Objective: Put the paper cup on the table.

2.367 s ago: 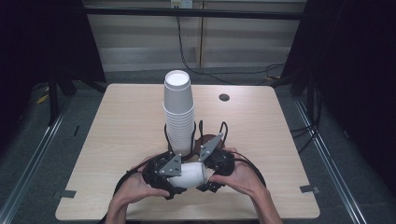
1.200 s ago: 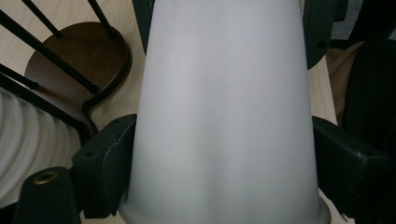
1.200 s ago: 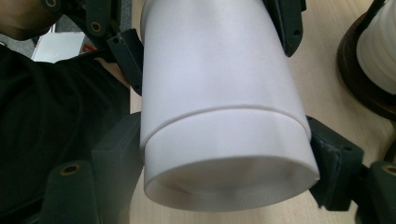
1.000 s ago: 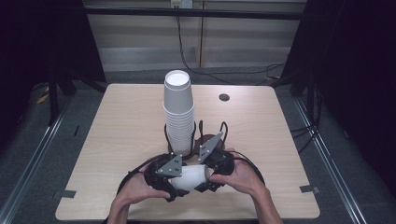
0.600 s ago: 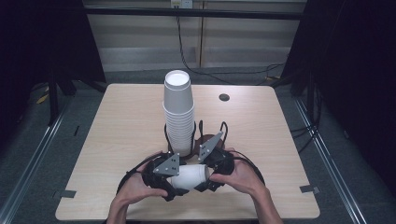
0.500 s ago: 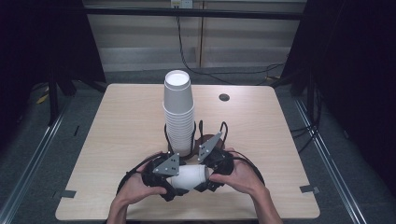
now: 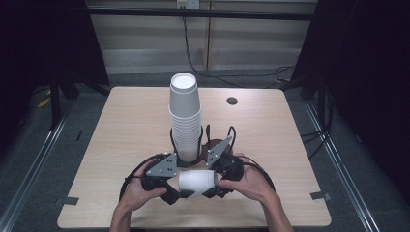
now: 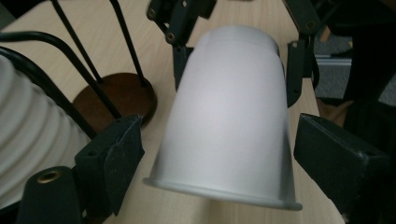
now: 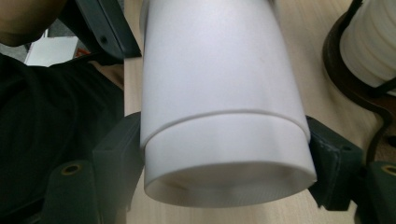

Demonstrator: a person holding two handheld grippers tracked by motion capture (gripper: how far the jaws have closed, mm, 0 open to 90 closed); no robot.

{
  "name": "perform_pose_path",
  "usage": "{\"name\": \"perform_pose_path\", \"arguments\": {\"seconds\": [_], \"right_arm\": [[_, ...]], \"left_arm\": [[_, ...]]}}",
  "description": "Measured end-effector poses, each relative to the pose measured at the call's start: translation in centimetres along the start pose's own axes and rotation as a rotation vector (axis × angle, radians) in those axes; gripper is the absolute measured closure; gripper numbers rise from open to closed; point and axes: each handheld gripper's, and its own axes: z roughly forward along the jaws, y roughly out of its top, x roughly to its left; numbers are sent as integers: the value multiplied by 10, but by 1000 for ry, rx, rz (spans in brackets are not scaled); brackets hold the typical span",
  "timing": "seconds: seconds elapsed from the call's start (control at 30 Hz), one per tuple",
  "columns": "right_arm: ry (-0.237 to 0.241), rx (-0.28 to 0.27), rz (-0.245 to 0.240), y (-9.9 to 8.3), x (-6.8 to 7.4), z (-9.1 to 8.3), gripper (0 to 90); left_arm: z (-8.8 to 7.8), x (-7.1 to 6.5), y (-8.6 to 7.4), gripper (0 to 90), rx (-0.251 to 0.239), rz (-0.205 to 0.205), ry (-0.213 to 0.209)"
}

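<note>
A single white paper cup [image 7: 196,181] is seen lying on its side near the front edge of the pale wooden counter [image 7: 121,130], held between the left tongs [image 7: 175,193] and the right tongs [image 7: 212,189]. Behind it a tall stack of white cups [image 7: 185,116] stands upright in a black wire holder [image 7: 202,140] on a round brown base. In the left gripper view, the cup's rim end is seen near the camera, and the two black jaws stand apart on either side of it with gaps visible, so the left tongs are spread and not clamped on the cup; the brown base [image 8: 119,95] and the ribbed side of the stack [image 8: 28,140] are also seen there. In the right gripper view, the cup's recessed bottom faces the camera, and the right jaws are pressed against both sides of it, clenched on the cup. From the high view, the left hand [image 7: 140,188] and the right hand [image 7: 244,181] are seen brought in from the bottom edge, wrapped around the tong bodies and angled inward toward each other. A small dark round hole [image 7: 232,101] is seen in the far right part of the counter.
</note>
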Motion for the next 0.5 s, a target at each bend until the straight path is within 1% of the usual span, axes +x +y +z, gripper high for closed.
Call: {"name": "perform_pose_path", "arguments": {"seconds": [0.03, 0.07, 0.1, 0.13, 0.17, 0.27, 0.3, 0.37, 0.4, 0.47, 0.5], "right_arm": [[-3, -1, 4, -1, 0, 0, 242], [-18, -10, -4, -2, 0, -1, 242], [-9, -14, 5, -3, -1, -3, 242], [-14, -18, 4, -4, -1, -3, 241], [-23, -24, 11, -5, 0, -5, 242], [-32, -41, 18, -9, -2, -9, 242], [-38, -47, 28, -11, -2, -9, 241], [-49, -51, 43, -15, -3, -11, 240], [-60, -55, 45, -17, -4, -11, 240], [-63, -66, 64, -21, -4, -13, 240], [-64, -79, 67, -23, -5, -14, 240]], "left_arm": [[-1, 1, 0, 158, -6, -8, 0], [-3, 2, 0, 158, -9, -12, 9], [-4, 2, -1, 157, -10, -11, 10], [-6, 3, -1, 157, -16, -13, 19], [-7, 2, -1, 157, -24, -20, 16], [-11, 3, -4, 157, -50, -24, 28], [-12, 2, -5, 157, -61, -33, 30], [-14, 3, -7, 157, -73, -33, 33], [-15, 3, -8, 157, -74, -43, 36], [-16, 3, -9, 156, -76, -45, 40], [-17, 3, -11, 157, -83, -54, 48]]}}
